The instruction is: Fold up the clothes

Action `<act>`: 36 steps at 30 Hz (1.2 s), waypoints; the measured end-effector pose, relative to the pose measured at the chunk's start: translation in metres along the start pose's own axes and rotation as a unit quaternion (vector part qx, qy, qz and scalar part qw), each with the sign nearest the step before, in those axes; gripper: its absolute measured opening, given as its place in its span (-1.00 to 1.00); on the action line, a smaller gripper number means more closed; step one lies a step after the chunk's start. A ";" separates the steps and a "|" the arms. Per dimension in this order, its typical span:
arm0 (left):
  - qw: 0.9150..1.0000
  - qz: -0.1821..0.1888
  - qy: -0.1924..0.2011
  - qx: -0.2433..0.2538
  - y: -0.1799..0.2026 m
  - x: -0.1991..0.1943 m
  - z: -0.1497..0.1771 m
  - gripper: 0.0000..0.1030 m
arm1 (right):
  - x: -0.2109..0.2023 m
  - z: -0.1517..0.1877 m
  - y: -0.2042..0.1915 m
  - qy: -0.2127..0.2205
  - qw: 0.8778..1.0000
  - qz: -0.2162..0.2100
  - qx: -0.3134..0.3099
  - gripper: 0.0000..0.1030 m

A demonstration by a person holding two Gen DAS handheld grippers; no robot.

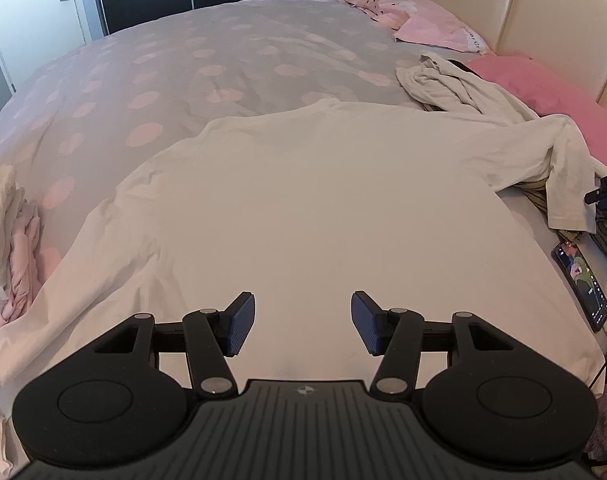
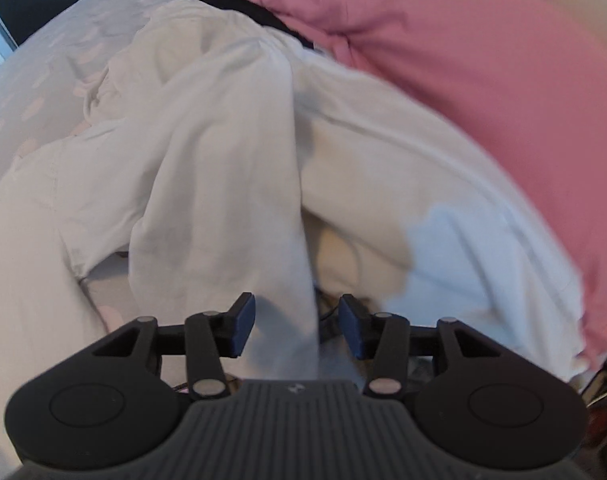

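Observation:
A white long-sleeved shirt (image 1: pixel 303 200) lies spread flat on the bed in the left wrist view. Its right sleeve (image 1: pixel 559 168) is bent and drapes down toward the bed's right edge. My left gripper (image 1: pixel 303 320) hovers over the shirt's near part, open, with nothing between its fingers. In the blurred right wrist view, that white sleeve (image 2: pixel 223 200) runs down between the fingers of my right gripper (image 2: pixel 295 324). The jaws stand apart and the right pad (image 2: pixel 353 332) is clear of the cloth.
A crumpled beige garment (image 1: pixel 451 84) lies beyond the shirt beside a pink pillow (image 1: pixel 543 92) (image 2: pixel 463 60). A lit phone (image 1: pixel 583 284) rests at the right bed edge. Folded pale clothes (image 1: pixel 7 248) sit at the left. The dotted grey duvet (image 1: pixel 183 72) stretches behind.

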State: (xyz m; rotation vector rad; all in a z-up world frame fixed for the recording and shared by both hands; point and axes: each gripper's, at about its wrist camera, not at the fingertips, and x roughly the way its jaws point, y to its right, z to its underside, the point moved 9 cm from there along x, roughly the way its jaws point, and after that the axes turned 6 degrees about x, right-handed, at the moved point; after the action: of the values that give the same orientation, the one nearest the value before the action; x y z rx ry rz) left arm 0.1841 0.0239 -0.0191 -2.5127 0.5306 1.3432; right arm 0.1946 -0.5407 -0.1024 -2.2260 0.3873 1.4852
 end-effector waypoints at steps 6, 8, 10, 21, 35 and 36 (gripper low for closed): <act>1.000 0.001 -0.002 0.006 0.001 0.001 0.000 0.00 | -0.009 0.003 -0.020 0.012 0.999 -0.011 -0.039 -0.90; 1.000 0.003 -0.001 0.008 0.002 0.001 0.000 0.00 | -0.019 0.000 -0.035 0.025 0.998 -0.022 -0.050 -0.92; 1.000 0.002 -0.002 0.008 0.003 0.001 0.001 0.00 | -0.032 -0.001 -0.050 0.042 0.996 -0.032 -0.067 -0.92; 1.000 0.013 0.010 0.015 0.020 -0.003 -0.011 0.00 | -0.075 0.009 -0.178 0.092 0.964 -0.078 -0.237 -0.93; 1.000 0.019 0.001 0.018 0.018 -0.001 -0.007 0.00 | -0.116 0.161 -0.285 -0.043 0.863 -0.235 -0.445 -0.94; 1.000 0.020 0.000 0.018 0.018 -0.001 -0.007 0.00 | -0.119 0.175 -0.287 -0.058 0.851 -0.246 -0.461 -0.94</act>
State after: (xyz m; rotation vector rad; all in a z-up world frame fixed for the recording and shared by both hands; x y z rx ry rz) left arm 0.1811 0.0052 -0.0157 -2.4866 0.6016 1.3357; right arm 0.1396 -0.2052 0.0069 -2.5463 -1.0945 1.6634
